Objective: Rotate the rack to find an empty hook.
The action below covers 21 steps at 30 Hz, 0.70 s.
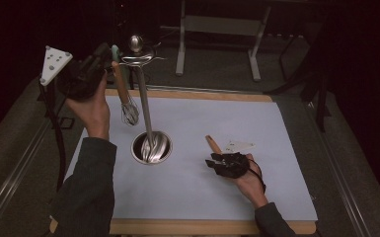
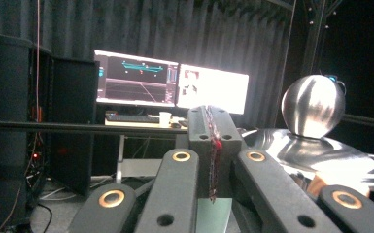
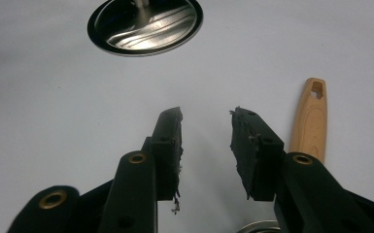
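The whisk (image 1: 127, 101) hangs in the air beside the tall steel rack (image 1: 143, 98), wooden handle up, wire bulb down, teal loop at the top pinched in my left gripper (image 1: 109, 58). My right gripper (image 3: 205, 141) rests low on the table (image 1: 202, 192), jaws apart on nothing, a wooden handle (image 3: 311, 119) just beside it.

Two lit monitors (image 2: 171, 85), white cup (image 2: 164, 118), perhaps keyboard (image 2: 126, 117) behind.
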Available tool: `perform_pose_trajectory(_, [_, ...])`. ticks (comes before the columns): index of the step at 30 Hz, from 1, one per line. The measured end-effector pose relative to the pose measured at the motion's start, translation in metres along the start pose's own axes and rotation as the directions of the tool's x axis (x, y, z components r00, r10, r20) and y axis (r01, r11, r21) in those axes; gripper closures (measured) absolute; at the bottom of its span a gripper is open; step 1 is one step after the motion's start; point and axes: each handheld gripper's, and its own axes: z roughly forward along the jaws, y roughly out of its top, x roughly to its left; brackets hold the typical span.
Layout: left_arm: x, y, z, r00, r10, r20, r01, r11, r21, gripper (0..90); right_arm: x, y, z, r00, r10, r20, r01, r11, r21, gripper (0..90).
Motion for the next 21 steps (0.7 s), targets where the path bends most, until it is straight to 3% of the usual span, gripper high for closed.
perform_pose_trajectory(12, [0.008,-0.007,-0.015,0.9995,0.027,-0.014,-0.027,0.9995,0.016,90.0,-0.005,-0.002,-0.003,0.9998,0.013,0.011,-0.013,1.000,-0.005,63.4])
perform_pose_trajectory(21, [0.024,-0.022,-0.027,0.9997,0.013,-0.021,-0.012,0.9985,0.053,89.4,-0.010,-0.002,-0.010,0.9994,0.027,0.024,-0.026,0.999,-0.019,63.3])
